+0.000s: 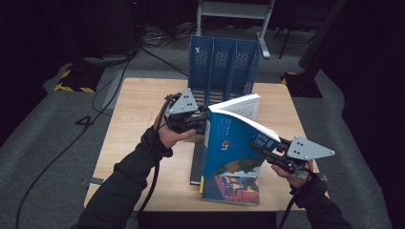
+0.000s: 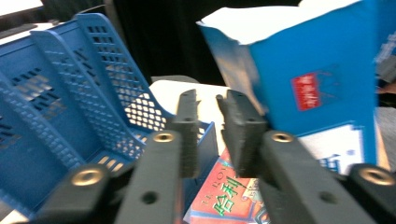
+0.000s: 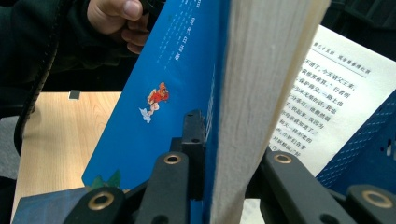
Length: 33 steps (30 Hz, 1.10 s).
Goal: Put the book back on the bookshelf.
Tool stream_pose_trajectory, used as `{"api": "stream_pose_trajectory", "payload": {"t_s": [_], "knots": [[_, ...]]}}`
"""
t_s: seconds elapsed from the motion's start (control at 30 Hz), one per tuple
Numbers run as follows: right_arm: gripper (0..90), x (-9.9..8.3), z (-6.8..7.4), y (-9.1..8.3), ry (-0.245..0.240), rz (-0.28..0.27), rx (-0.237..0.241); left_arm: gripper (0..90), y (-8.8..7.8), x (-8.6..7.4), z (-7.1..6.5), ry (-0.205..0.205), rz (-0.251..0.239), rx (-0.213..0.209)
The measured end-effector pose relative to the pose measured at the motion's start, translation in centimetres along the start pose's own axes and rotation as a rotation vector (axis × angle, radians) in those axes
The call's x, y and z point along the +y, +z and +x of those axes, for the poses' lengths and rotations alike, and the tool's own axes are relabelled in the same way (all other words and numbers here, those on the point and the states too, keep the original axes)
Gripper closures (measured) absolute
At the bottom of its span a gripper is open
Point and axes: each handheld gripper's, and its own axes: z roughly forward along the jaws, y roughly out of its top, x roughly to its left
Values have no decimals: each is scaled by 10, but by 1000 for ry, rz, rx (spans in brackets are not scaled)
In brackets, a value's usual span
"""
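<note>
A thick blue book point(image 1: 234, 143) stands tilted over the middle of the table, its pages fanned open at the top. My right gripper point(image 1: 256, 147) is shut on its lower right edge; in the right gripper view the jaws clamp the blue cover point(image 3: 154, 84) and page block point(image 3: 261, 70), with the gripper point(image 3: 224, 140) biting in from below. My left gripper point(image 1: 203, 119) hovers at the book's upper left corner. In the left gripper view that gripper point(image 2: 208, 100) stands open by a narrow gap with nothing in it, and the book point(image 2: 317, 70) is just to its right.
A blue slotted file rack point(image 1: 222, 62) stands upright at the table's far edge, close behind the book. A colourful book point(image 1: 231, 188) lies flat near the front edge, beside a dark book point(image 1: 196, 164). Bare wooden table point(image 1: 138, 119) spreads to the left.
</note>
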Motion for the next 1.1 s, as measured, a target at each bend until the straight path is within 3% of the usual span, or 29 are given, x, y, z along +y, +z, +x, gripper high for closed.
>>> {"api": "stream_pose_trajectory", "payload": {"t_s": [0.1,0.2,0.4,0.5,0.6,0.77,0.97,1.1], "knots": [[781,1,4,-2,-11,-4,7,640,-5,-2,-3,-34,-8,15],[781,1,7,-4,-17,-8,17,596,-10,0,-11,-17,-3,43],[781,2,15,-10,-39,-4,29,529,-22,-2,-20,-13,-8,41],[781,3,17,-11,-41,-1,34,496,-25,-6,-25,8,11,64],[782,2,17,-12,-40,-2,35,479,-30,-10,-28,3,18,78],[781,2,17,-12,-42,-3,35,422,-37,-20,-28,-22,24,56],[781,2,17,-11,-40,-2,32,386,-42,-33,-30,-23,39,54],[780,3,18,-11,-41,-1,31,363,-44,-40,-32,-36,43,1]]}}
